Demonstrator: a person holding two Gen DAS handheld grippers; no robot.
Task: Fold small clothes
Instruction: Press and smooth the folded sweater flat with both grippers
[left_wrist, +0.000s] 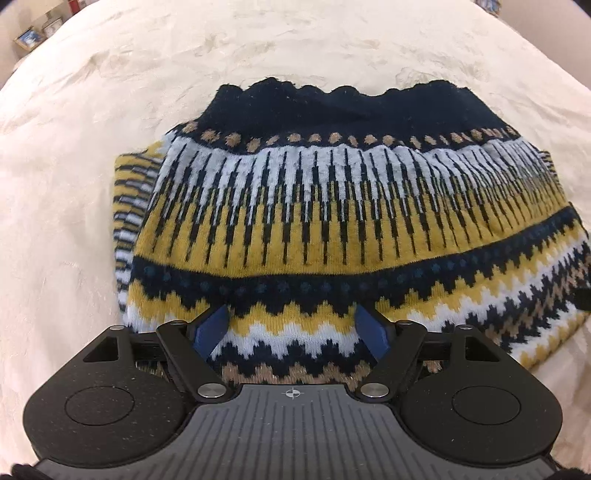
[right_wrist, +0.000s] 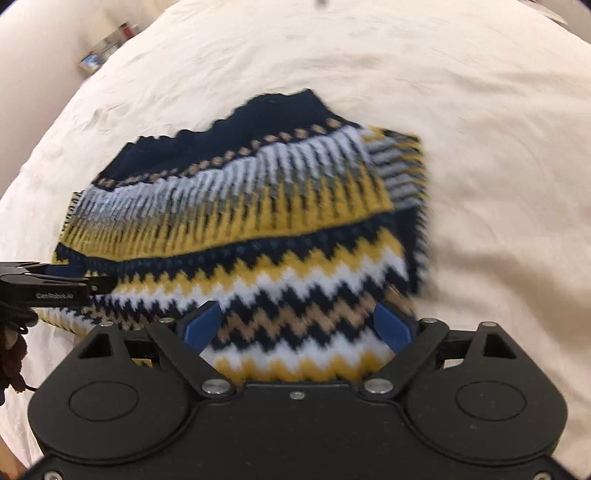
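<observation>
From my left wrist view, the knitted sweater (left_wrist: 332, 229) lies folded on the cream bed (left_wrist: 74, 184); my left gripper (left_wrist: 293, 326) has its jaws spread wide over the near hem, clamping nothing; the right wrist view is blurred, but my right gripper (right_wrist: 297, 326) seems equally wide and empty; I'd pinch both layers evenly before folding.

The folded patterned sweater (right_wrist: 251, 229) lies on the cream bedspread (right_wrist: 498, 184). The right gripper (right_wrist: 297, 326) spreads wide over the sweater's near edge; the left gripper (right_wrist: 74, 284) reaches its left edge.
</observation>
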